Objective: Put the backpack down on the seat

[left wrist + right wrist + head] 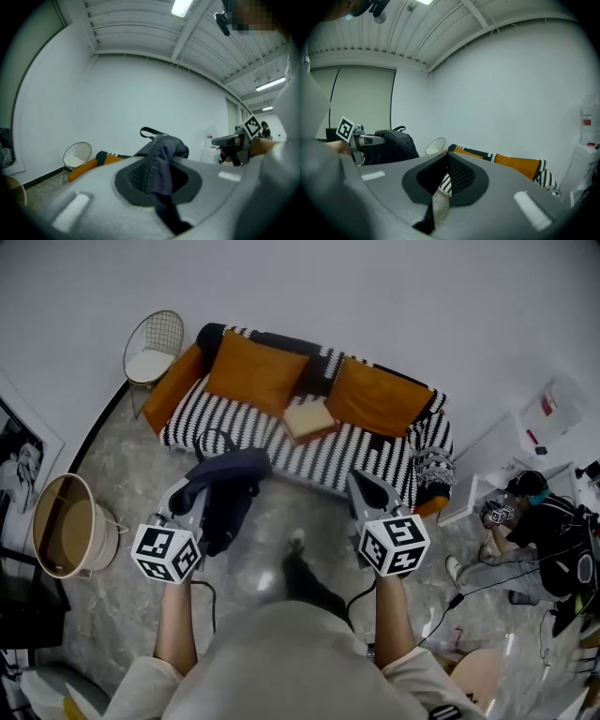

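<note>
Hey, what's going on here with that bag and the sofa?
A person holds a gripper in each hand and faces a striped sofa with orange cushions. The left gripper is clamped on a dark backpack, which hangs from it in front of the sofa and is not yet on the seat. The right gripper carries nothing, and its jaws look closed. Another person sits off to the right.

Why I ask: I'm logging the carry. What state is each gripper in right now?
Left gripper: closed on the backpack.
Right gripper: closed, holding nothing.
</note>
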